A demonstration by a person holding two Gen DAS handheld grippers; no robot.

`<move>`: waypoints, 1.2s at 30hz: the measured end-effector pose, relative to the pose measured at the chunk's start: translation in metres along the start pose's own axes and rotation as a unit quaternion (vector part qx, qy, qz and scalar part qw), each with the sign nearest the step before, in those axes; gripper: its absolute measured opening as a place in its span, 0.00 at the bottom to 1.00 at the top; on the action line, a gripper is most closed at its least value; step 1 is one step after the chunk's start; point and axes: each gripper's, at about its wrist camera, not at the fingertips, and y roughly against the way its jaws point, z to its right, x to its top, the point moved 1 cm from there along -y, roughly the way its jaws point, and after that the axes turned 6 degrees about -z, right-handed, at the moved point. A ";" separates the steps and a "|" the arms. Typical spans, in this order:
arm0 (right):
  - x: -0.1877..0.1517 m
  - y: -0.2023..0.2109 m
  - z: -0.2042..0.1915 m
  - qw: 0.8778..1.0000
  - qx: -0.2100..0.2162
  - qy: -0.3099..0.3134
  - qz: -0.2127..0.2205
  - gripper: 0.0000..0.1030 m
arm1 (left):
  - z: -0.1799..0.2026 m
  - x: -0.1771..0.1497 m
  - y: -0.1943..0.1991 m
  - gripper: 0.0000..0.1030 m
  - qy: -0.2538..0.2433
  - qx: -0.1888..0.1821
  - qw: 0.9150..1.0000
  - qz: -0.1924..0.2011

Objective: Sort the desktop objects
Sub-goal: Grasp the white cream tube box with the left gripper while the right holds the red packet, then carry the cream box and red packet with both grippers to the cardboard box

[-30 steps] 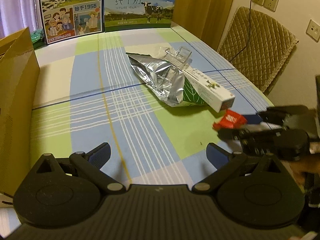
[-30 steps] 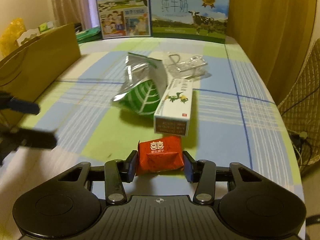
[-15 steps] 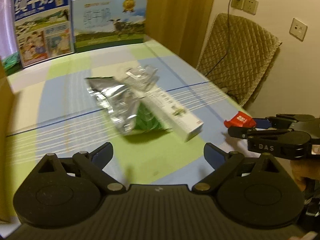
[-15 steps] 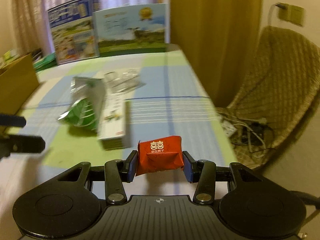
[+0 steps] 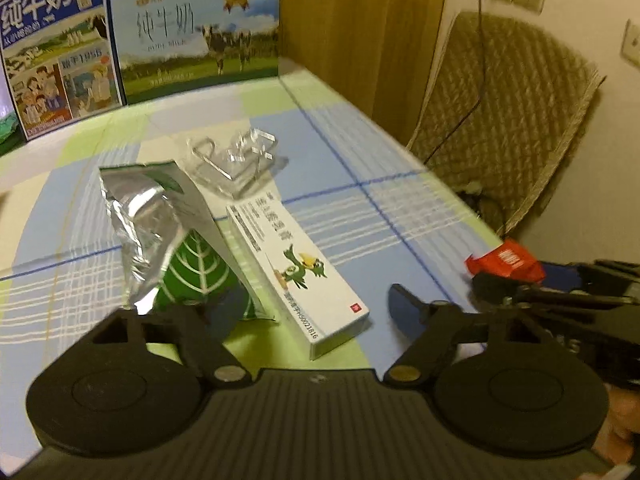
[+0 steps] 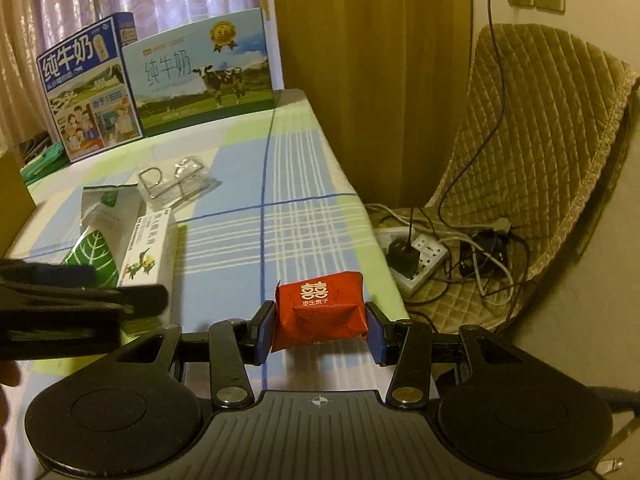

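On the checked worktop (image 5: 360, 148), a foil pouch (image 5: 160, 232) overlaps a white carton (image 5: 304, 276), clear packaging (image 5: 236, 160) just behind them. The left gripper (image 5: 296, 312) hangs above both, fingers spread wide and empty. Beside it, at the worktop's right edge, the right gripper (image 6: 320, 326) clamps a red packet (image 6: 320, 310) squarely between its fingers, held clear of the cloth.
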 end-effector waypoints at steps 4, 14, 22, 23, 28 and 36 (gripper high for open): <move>-0.003 -0.002 -0.001 1.000 0.004 -0.007 -0.002 0.42 | 0.005 -0.002 -0.011 0.46 -0.019 0.013 1.000 -0.013; -0.021 0.020 -0.030 0.999 0.037 -0.004 -0.012 0.42 | -0.023 -0.069 0.055 0.31 -0.072 0.002 0.997 -0.014; -0.054 0.050 -0.066 0.997 0.067 0.000 -0.027 0.42 | -0.055 -0.128 0.112 0.35 -0.079 0.012 0.996 -0.026; -0.057 0.053 -0.070 0.997 0.066 0.004 -0.028 0.42 | -0.057 -0.127 0.113 0.35 -0.078 0.013 0.997 -0.024; -0.063 0.056 -0.083 0.998 0.054 0.016 -0.032 0.42 | -0.057 -0.107 0.100 0.35 -0.078 0.002 0.997 -0.014; -0.068 0.053 -0.091 0.997 0.044 0.042 -0.036 0.42 | -0.059 -0.097 0.076 0.32 -0.077 -0.010 0.996 -0.036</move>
